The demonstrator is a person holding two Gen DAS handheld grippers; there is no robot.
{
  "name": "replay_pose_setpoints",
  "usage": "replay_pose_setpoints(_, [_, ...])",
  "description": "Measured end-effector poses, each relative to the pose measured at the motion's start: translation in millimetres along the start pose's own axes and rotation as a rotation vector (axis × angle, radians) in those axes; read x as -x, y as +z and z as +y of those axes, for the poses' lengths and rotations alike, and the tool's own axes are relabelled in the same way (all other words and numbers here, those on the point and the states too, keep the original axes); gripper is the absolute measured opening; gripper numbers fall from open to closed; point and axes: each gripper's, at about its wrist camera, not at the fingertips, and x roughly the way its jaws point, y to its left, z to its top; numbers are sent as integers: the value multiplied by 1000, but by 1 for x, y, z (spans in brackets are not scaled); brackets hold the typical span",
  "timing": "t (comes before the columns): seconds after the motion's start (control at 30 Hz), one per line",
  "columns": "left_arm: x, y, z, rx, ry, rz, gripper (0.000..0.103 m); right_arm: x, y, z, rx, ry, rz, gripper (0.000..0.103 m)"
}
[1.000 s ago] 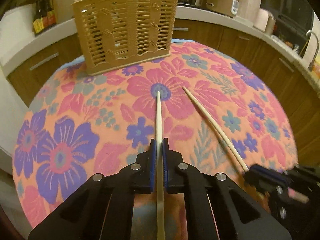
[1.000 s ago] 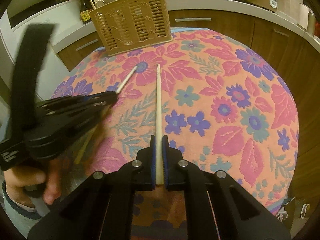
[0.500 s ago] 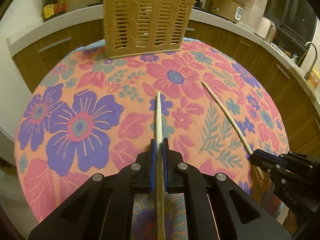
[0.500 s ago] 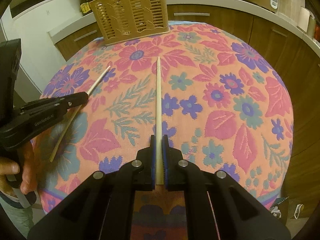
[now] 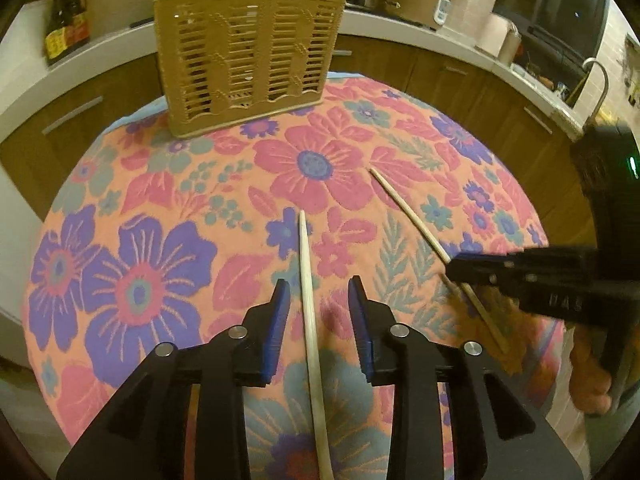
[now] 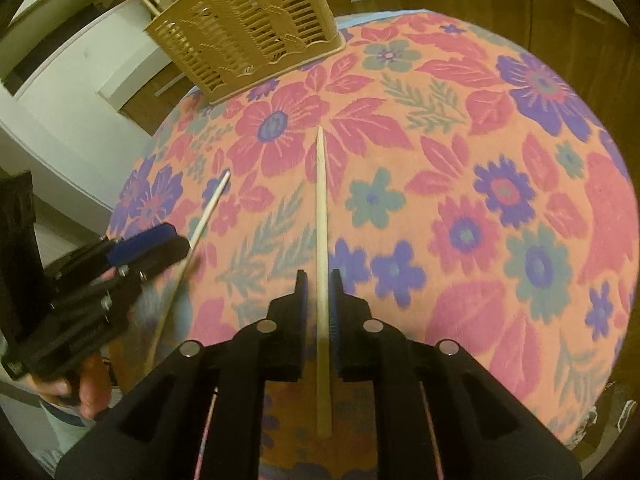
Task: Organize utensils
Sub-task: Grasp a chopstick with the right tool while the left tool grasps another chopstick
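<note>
My left gripper (image 5: 316, 292) opening, pads clear of the chopstick (image 5: 310, 300) between them, my right gripper (image 6: 318, 284) opening around its chopstick (image 6: 321, 240), slatted utensil basket (image 5: 244, 52) well ahead on the floral cloth (image 5: 140, 240)

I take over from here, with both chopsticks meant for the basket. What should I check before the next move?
1. Left hand-held gripper: jaws opening, pads clear of the left chopstick between them. No grip: not ok.
2. Right hand-held gripper: jaws opening, right chopstick between them, gaps show on both sides. Not ok.
3. Both chopsticks lie on the tablecloth, tips toward the basket: ok.
4. Basket upright at the far edge: ok.
5. Room inside the basket: cannot tell.
6. Cloth between chopsticks and basket free of other things: ok.
</note>
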Motion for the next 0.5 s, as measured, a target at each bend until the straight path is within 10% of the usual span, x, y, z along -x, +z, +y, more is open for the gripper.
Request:
replay_pose_setpoints(0.17, [-10, 6, 2, -7, 13, 28, 30, -8, 22, 2, -3, 15, 27, 20])
replay_pose_setpoints(0.5, [-23, 11, -6, -35, 52, 85, 29, -32, 44, 43, 186, -247, 43, 11])
